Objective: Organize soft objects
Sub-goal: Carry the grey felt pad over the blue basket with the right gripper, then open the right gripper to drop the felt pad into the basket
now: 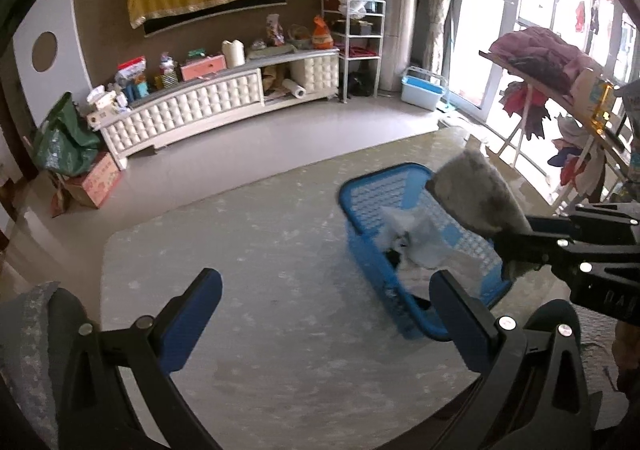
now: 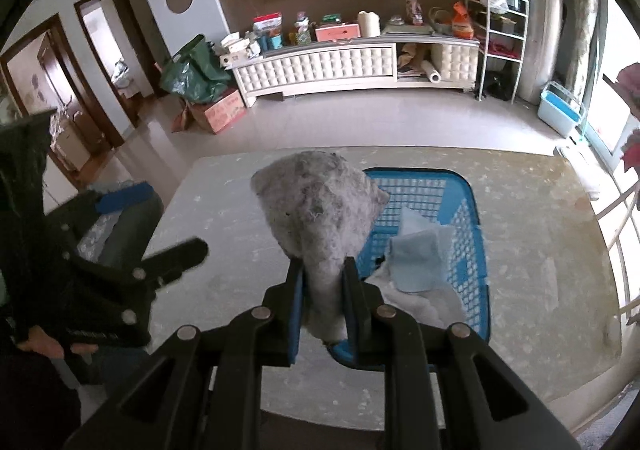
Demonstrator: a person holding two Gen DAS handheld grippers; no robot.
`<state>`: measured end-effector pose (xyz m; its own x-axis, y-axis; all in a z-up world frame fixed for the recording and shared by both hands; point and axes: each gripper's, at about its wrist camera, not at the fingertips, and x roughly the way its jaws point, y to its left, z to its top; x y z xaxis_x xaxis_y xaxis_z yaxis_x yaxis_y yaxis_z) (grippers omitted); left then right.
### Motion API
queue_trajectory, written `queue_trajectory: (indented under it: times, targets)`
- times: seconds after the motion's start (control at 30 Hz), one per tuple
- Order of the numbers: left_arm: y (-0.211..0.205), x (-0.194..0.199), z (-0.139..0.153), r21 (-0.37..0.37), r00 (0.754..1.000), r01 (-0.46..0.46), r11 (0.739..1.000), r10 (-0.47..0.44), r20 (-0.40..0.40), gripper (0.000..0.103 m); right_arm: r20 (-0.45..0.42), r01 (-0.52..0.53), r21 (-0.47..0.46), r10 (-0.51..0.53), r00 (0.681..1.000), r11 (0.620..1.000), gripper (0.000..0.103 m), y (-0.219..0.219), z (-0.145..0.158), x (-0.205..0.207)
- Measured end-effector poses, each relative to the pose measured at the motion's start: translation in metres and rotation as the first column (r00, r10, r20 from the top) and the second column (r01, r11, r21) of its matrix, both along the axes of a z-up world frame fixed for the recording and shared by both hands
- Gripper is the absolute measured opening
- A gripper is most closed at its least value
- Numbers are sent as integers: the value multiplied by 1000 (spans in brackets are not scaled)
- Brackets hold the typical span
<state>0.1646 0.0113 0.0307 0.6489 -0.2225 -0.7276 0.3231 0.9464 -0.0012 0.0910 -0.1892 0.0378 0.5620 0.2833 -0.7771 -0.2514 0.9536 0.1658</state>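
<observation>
Tongs of the left gripper [image 1: 326, 300] stood spread wide above the pale table [image 1: 260, 250], nothing between the blue pads. To their right, the blue basket [image 2: 472, 217] sat on the table, holding a light blue cloth [image 2: 416, 262] on white fabric. The right gripper [image 2: 322, 282] was pinched on a fuzzy grey cloth [image 2: 320, 205], which stood up above the basket's near-left edge, clear of the table.

A basket [image 2: 464, 226] on the table [image 2: 224, 209] holds folded cloths [image 2: 416, 262]; a cabinet [image 2: 352, 65] stands beyond.
</observation>
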Motion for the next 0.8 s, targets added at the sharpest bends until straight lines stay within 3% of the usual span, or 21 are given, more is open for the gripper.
queue_trajectory:
  times: [0.3, 0.5, 0.8]
  targets:
    - [-44, 11, -19, 18, 997, 64, 998, -63, -37, 103, -49, 59, 5, -59, 997, 998, 18, -18, -19, 11]
    - [-56, 28, -44, 30, 994, 82, 996, -80, -78, 103, -57, 91, -103, -97, 994, 991, 20, -21, -51, 25]
    - [-54, 52, -95, 34, 985, 78, 996, -72, -158, 103, -189, 97, -77, -110, 976, 992, 20, -21, -103, 53]
